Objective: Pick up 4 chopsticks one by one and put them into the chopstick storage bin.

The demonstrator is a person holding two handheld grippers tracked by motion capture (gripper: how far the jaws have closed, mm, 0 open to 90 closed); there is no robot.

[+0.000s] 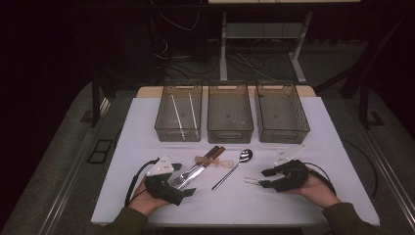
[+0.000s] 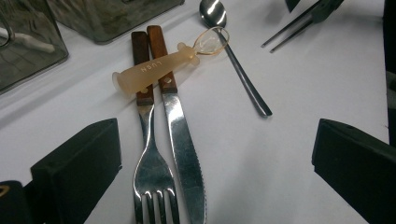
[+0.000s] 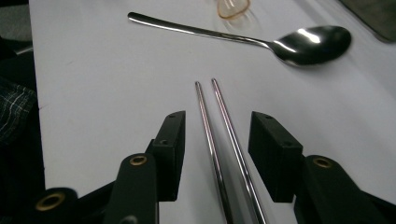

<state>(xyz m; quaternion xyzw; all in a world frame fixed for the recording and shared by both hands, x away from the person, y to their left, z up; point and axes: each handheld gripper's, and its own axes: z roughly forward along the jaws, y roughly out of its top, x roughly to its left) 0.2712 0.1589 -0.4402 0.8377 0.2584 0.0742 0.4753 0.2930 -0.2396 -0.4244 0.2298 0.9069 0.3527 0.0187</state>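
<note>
Nearest the camera, at six o'clock on the white table (image 1: pixel 313 147), a person's two hands each hold a black two-jaw gripper. The right gripper (image 1: pixel 264 177), at about four o'clock in the high view, has its jaws spread, with a pair of metal chopsticks (image 3: pixel 219 140) lying flat between them; the pads stand clear of the sticks on both sides and nothing is pinched. The chopsticks run side by side, almost touching, tips aimed toward twelve o'clock in the right gripper view. The left gripper (image 1: pixel 182 179), at about seven o'clock in the high view, is also spread wide, its jaws flanking a wooden-handled fork (image 2: pixel 148 158) and a wooden-handled table knife (image 2: pixel 180 135) without touching either. Fork and knife lie touching along their length, handles pointing away. Across both handles rests a translucent amber silicone baby spoon (image 2: pixel 161 67), stamped with lettering, its looped end over the stem of a steel spoon (image 2: pixel 233 56) just to the three o'clock side. Farther off, at twelve o'clock along the table's far edge, stand three clear smoky plastic bins in a row: the left bin (image 1: pixel 178 128) holds pale chopsticks (image 1: pixel 177 116), with the middle bin (image 1: pixel 230 128) and the right bin (image 1: pixel 283 128) beside it.
</note>
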